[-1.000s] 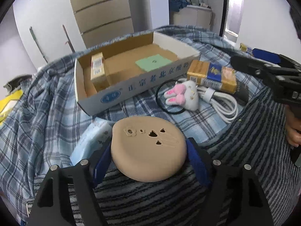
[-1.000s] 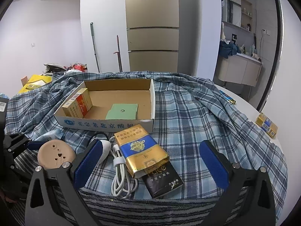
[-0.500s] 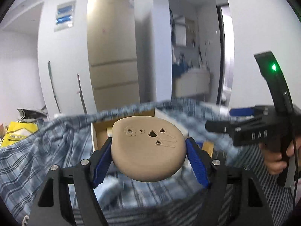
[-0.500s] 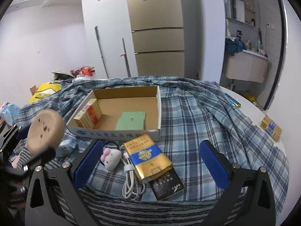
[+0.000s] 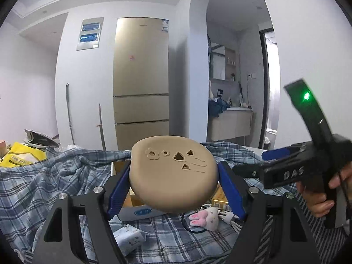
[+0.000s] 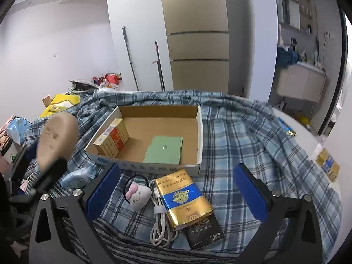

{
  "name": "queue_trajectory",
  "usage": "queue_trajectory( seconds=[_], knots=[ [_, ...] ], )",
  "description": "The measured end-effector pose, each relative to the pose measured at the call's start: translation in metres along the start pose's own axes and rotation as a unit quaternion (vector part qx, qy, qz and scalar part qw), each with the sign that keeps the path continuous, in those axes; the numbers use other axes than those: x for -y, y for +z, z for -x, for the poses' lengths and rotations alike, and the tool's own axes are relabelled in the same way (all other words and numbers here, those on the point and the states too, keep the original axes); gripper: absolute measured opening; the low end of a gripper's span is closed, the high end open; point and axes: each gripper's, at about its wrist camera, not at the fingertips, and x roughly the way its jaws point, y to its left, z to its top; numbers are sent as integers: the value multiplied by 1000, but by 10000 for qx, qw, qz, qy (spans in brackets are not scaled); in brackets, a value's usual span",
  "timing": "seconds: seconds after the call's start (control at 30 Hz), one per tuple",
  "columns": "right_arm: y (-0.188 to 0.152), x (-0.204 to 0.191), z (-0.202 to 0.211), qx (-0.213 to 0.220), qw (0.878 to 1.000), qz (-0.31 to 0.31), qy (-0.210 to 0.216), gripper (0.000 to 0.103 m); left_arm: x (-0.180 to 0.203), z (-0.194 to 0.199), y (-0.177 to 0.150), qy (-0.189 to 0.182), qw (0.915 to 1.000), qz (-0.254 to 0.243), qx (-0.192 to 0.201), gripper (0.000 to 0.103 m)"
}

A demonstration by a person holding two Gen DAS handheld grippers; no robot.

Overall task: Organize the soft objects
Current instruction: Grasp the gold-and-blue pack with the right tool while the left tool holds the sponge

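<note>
Plaid cloth covers the table in both views. In the right wrist view, going left to right: the left gripper lifts a tan round cushion clear of the cloth, seen edge-on and blurred; a pale blue tissue pack lies below it; then the open cardboard box with an orange carton along its left wall and a green card on its floor. In front of the box lie a plush bunny on a black band, a coiled white cable, and a gold-and-blue pack resting on a black pack. The right gripper hangs over these, fingers spread wide with nothing between them.

Only the left wrist view shows the cushion's face, with cut-out flowers and hearts, and the left gripper's blue pads pinching its two sides. It also shows the right gripper from outside, in a person's hand, a green light on its body.
</note>
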Motion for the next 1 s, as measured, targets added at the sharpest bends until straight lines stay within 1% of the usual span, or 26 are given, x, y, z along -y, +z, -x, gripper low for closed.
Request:
queue_trajectory(
  seconds=[0.13, 0.23, 0.3, 0.37, 0.4, 0.47, 0.57, 0.63, 0.67, 0.77, 0.8, 0.87, 0.93, 1.0],
  knots=[
    [-3, -5, -15, -299, 9984, 469, -85, 101, 0, -1, -1, -3, 10000, 23, -23, 79],
    [-7, -4, -29, -717, 9951, 663, 153, 95, -1, -5, -2, 17, 9999, 18, -116, 79],
    [-10, -5, -36, -949, 9913, 891, 212, 94, -2, -7, -3, 11, 9998, 48, -167, 79],
    [-11, -9, -39, -1003, 9872, 1222, 223, 92, -4, -9, -3, 16, 9998, 83, -203, 79],
    [-11, -8, -41, -1047, 9858, 1285, 276, 92, -4, -10, -3, 11, 9997, 88, -230, 79],
    [-10, -5, -48, -1206, 9841, 1259, 347, 88, -3, -11, -4, 4, 9996, 84, -275, 79],
    [-11, -1, -62, -1464, 9803, 1232, 498, 85, -3, -12, -5, -11, 9995, 71, -303, 79],
    [-13, 2, -70, -1603, 9782, 1219, 507, 84, -3, -12, -5, -16, 9995, 72, -304, 79],
    [-15, 4, -74, -1658, 9775, 1204, 502, 81, -3, -12, -5, -16, 9995, 74, -309, 79],
    [-20, 7, -83, -1781, 9759, 1120, 574, 75, -3, -13, -5, -22, 9994, 90, -334, 79],
    [-21, 5, -85, -1792, 9758, 1138, 527, 73, -3, -13, -5, -31, 9994, 96, -339, 79],
    [-24, 3, -85, -1688, 9778, 1204, 318, 64, -3, -13, -5, -34, 9994, 103, -340, 79],
    [-26, 1, -82, -1625, 9794, 1159, 297, 54, -3, -13, -5, -39, 9994, 106, -339, 79],
    [-27, 0, -76, -1514, 9820, 1089, 286, 53, -3, -13, -5, -34, 9993, 103, -346, 79]
  ],
)
